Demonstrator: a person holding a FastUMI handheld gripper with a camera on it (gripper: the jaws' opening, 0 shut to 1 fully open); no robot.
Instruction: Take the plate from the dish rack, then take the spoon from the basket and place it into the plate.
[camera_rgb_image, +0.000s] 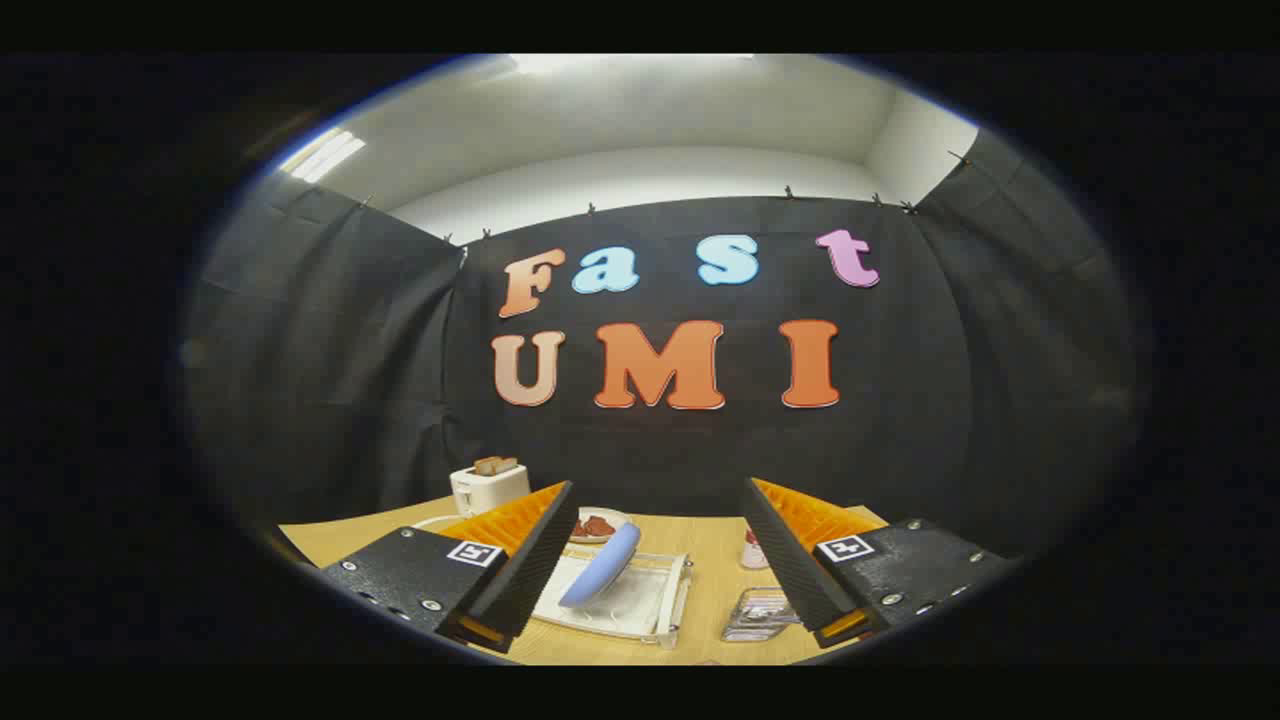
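A light blue plate (602, 566) stands tilted on its edge in a white dish rack (640, 603) on the wooden table (710, 560). It lies just ahead of my left finger and below the gap between the fingers. My gripper (660, 500) is open, held well above the table with nothing between its fingers. To the right of the rack, near my right finger, a clear basket (760, 612) holds something shiny; I cannot make out the spoon in it.
A white toaster (488, 487) with bread slices stands at the back left of the table. A small plate with red food (598, 525) sits behind the rack. A small red and white jar (753, 550) stands beyond the basket. Black cloth walls close the booth.
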